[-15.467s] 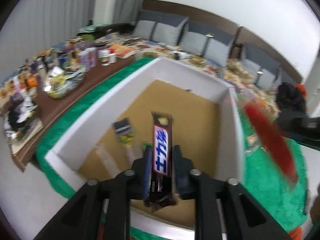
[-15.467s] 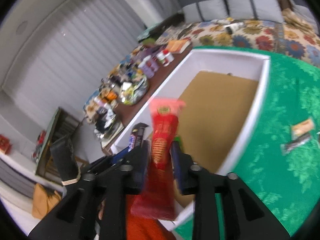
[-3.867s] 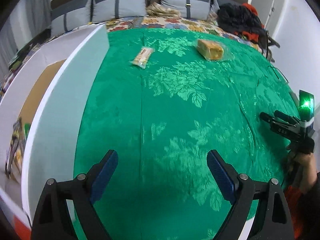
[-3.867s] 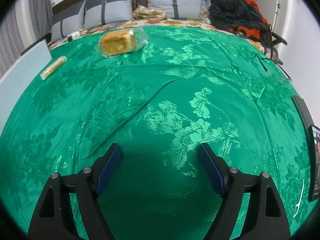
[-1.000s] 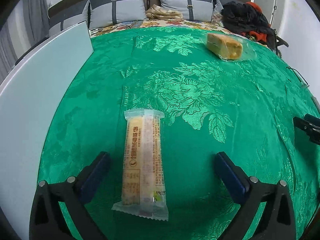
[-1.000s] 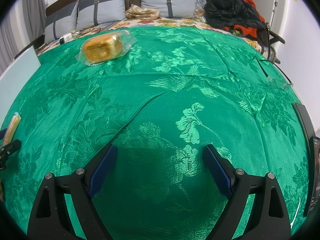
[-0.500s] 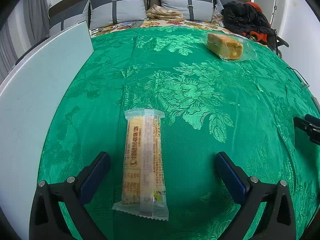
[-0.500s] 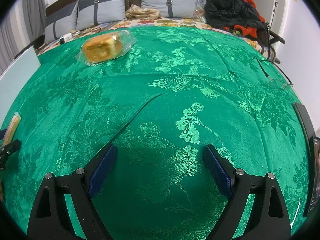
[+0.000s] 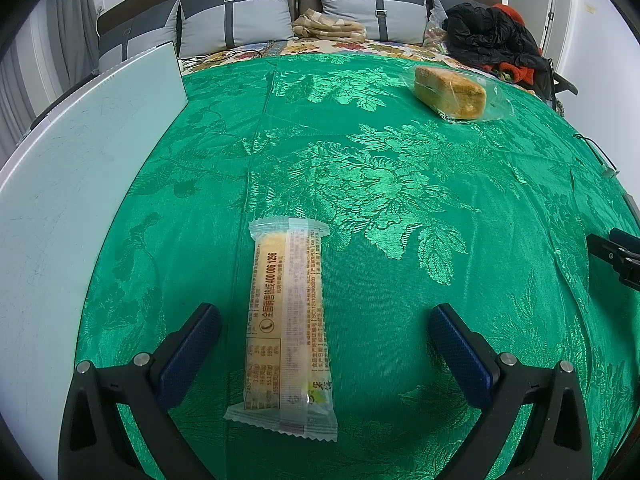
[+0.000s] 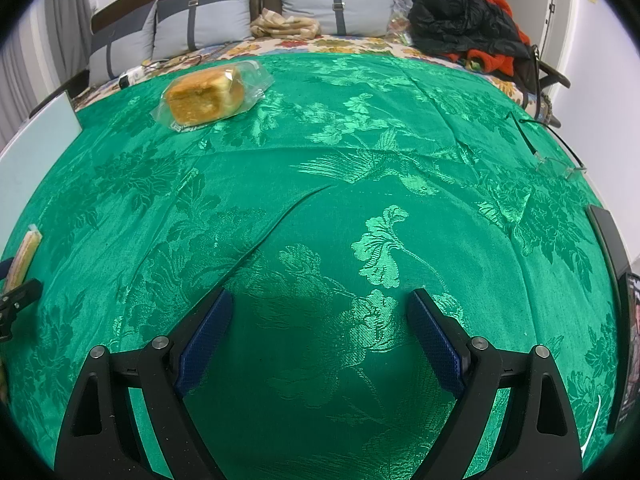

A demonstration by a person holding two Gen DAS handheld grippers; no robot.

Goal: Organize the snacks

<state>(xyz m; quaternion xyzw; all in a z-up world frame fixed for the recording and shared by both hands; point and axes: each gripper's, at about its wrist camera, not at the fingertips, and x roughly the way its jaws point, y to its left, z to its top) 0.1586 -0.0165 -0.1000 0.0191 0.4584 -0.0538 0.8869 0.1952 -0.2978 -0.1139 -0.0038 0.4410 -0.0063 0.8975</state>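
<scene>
While the left tool (image 9: 326,336) hangs low over the green floral cloth (image 9: 400,184), a long wrapped snack bar (image 9: 287,320) lies flat between its two blue-padded fingers (image 9: 188,352), closer to the left one and touching neither. The bar's clear-ended wrapper shows a pale yellow filling and printed text, and it runs lengthwise from near to far. Both fingers of that tool stand wide apart, gripping nothing.

Far to the right on the same cloth sits a golden cake in a clear bag (image 9: 450,92), well apart from the bar. A white box wall (image 9: 80,184) rises along the left edge of the surface.

From the right wrist view, the right tool (image 10: 320,332) also hovers with its fingers spread, only bare cloth between them. The cake bag (image 10: 208,96) lies far left there, and the snack bar (image 10: 22,260) shows at the left edge, just beside the tip of the left tool. A pair of glasses (image 10: 556,160) rests on the cloth at the far right. Beyond the surface stand grey cushions (image 9: 236,20) and a heap of black and orange clothing (image 9: 492,40).
</scene>
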